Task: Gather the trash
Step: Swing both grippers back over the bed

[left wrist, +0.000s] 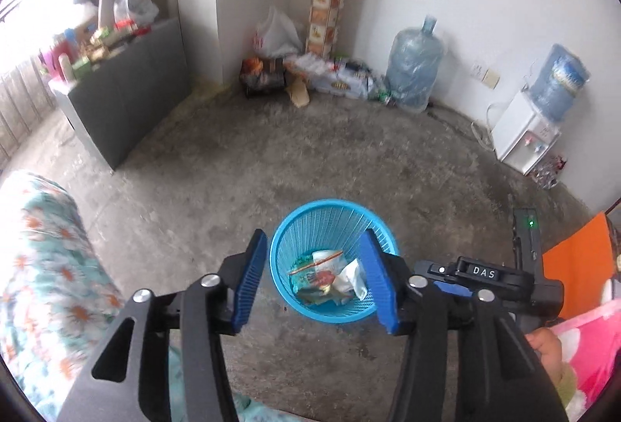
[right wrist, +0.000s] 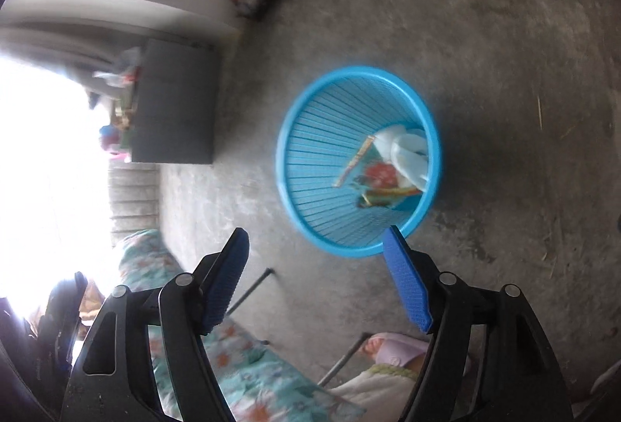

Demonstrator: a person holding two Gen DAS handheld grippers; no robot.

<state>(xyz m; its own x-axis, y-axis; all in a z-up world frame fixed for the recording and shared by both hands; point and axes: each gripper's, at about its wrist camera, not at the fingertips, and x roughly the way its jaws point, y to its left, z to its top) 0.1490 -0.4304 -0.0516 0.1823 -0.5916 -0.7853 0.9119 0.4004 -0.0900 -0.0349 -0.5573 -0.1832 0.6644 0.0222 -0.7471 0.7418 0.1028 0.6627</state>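
A round blue plastic basket (left wrist: 334, 224) stands upright on the bare concrete floor (left wrist: 271, 158), out in the open and well away from the walls. Its sides are thin vertical slats under a smooth solid rim, and it narrows toward the bottom. Trash lies loose at its bottom, filling only a small part. A crumpled white piece (left wrist: 351, 280), paper or thin plastic, rests against one side. Beside it lie colourful snack wrappers (left wrist: 312, 282) in red, green and yellow, overlapping each other. A thin tan stick (left wrist: 316, 263) lies slanted across the wrappers. From the right wrist view the same heap (right wrist: 388, 169) sits pushed toward one side of the basket.
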